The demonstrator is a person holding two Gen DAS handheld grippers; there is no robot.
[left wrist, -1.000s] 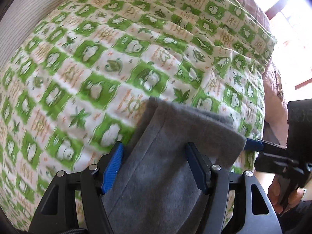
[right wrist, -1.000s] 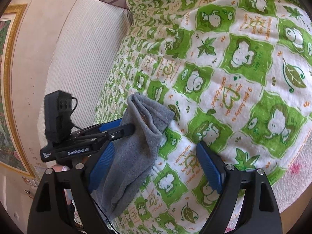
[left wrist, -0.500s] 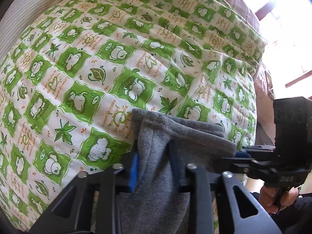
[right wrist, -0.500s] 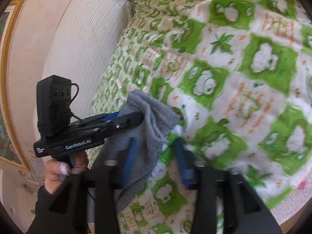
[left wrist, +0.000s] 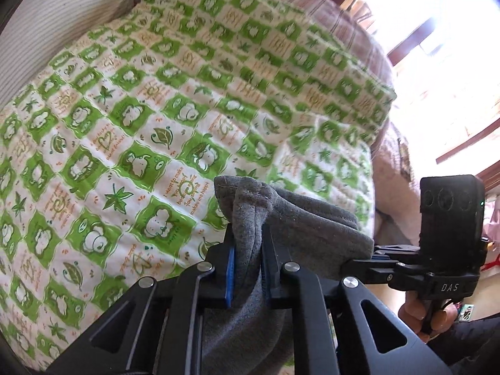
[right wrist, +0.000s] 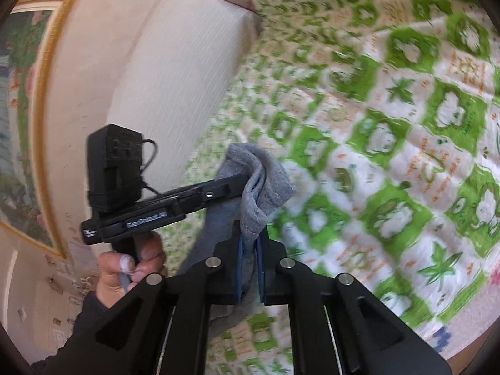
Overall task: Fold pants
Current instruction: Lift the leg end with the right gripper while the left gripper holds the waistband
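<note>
I have both ends of one edge of the grey, soft fleece pants (left wrist: 290, 228) pinched now. My left gripper (left wrist: 248, 250) has just been closing, and its blue-padded jaws stand nearly together with a thick bunch of the grey cloth clamped between them. My right gripper (right wrist: 250, 250) has just been closing too, and its jaws press on the other corner of the same edge, the fabric gathered into a small peak above them. The edge runs between my two grips just above the green-and-white quilted bedspread with cartoon animals and leaves (left wrist: 131, 118), and the rest of the garment hangs below my fingers, out of view.

I judge this to be the pick-up that begins a fold: the edge is secured, nothing is laid over yet. Next I need to lift both corners together, keep the edge taut and level between my grips, carry it over the bedspread and lay it down so the layers meet squarely. Uneven pull would twist the thick cloth.
</note>
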